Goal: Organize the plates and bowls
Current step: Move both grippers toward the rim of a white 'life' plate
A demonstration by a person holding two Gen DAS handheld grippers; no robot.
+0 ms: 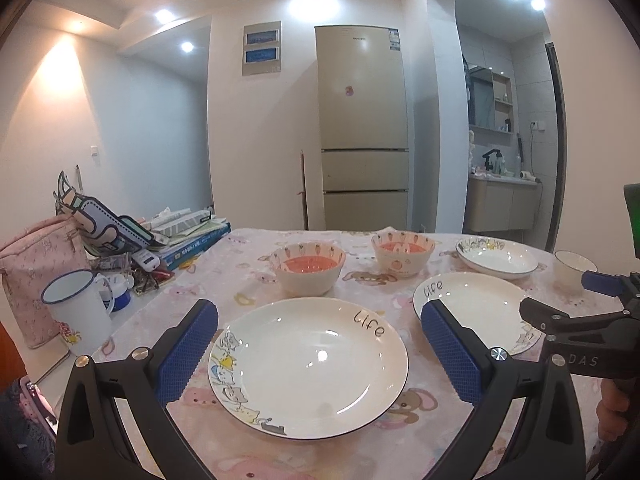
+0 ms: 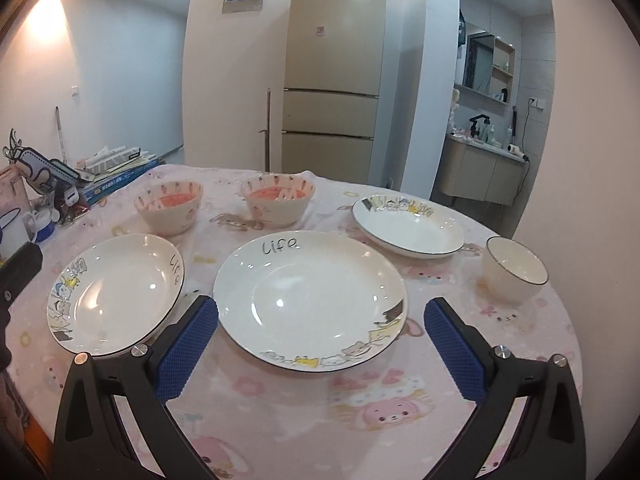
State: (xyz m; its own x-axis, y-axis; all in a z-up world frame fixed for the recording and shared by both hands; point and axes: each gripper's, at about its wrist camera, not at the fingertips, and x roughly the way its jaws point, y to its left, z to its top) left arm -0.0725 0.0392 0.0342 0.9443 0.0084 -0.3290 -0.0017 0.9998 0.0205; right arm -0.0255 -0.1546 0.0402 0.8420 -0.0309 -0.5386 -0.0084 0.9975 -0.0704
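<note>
Nothing gripped yet. Left gripper (image 1: 318, 354) has its fingers spread wide and empty, hovering over the left plate (image 1: 308, 364). Right gripper (image 2: 320, 350) is likewise spread, empty, lined up on the middle plate (image 2: 310, 300).

Layout on the pink tablecloth (image 2: 360, 420):
- left plate and middle plate side by side at the near edge, rims close; can't tell if they touch
- third plate (image 2: 408, 228) further back on the right
- two carrot-pattern bowls (image 2: 170, 208) (image 2: 276, 204) behind the plates, apart from each other
- small white bowl (image 2: 516, 270) far right, alone

Handling, my read: glazed ceramic, so stiff, fairly heavy, slick, chips easily. The plates lie flat on cloth with a shallow sloped rim, and that rim is the only grab point. Pinch across the near rim edge, one finger under the lip and one on the inner slope. Expect the plate to droop or slide from a one-sided pinch, so lift slowly and keep it low. The cloth may drag with it.

Bowls are easier: pinch the wall at the rim.

Stacking risk: ceramic on ceramic, so set down gently and centred.
</note>
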